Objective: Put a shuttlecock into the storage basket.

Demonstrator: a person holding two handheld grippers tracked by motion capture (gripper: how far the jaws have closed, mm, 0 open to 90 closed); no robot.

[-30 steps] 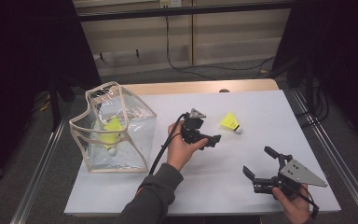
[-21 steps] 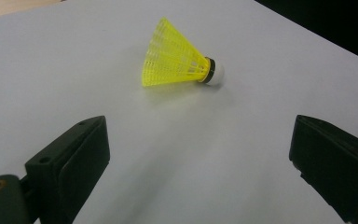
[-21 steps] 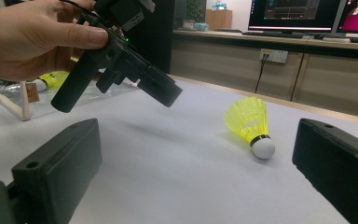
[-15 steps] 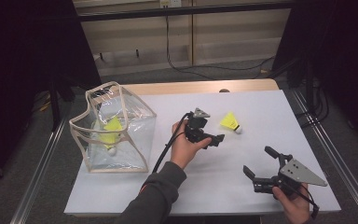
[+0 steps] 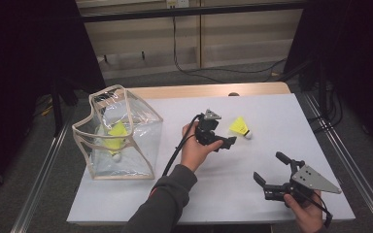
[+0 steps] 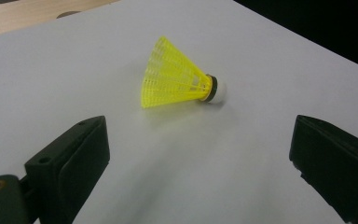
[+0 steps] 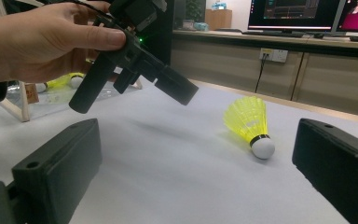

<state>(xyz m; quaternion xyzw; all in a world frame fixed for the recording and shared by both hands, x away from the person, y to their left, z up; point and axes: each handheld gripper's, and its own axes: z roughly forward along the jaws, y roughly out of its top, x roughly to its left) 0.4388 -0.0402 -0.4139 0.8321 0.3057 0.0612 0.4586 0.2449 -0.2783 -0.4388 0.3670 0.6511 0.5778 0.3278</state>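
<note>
A yellow shuttlecock (image 5: 239, 127) with a white cork lies on its side on the white table (image 5: 233, 184). In the left gripper view the shuttlecock (image 6: 179, 77) rests just ahead of the jaws. My left gripper (image 5: 225, 140) hovers open right beside it, pointing at it, with nothing held. Near the front right edge my right gripper (image 5: 272, 171) is open and empty; its view shows the shuttlecock (image 7: 249, 122) and the left gripper (image 7: 135, 70) farther off. More yellow shuttlecocks (image 5: 114, 138) lie inside a clear bag (image 5: 141, 160).
The clear bag with beige trim stands open at the table's left. A wooden strip (image 5: 213, 90) runs along the far edge. Cables (image 5: 172, 155) trail from the grippers. Metal rails (image 5: 342, 145) flank the table.
My left gripper has moved right and slightly forward, closer to the loose shuttlecock. The right gripper has stayed where it was.
</note>
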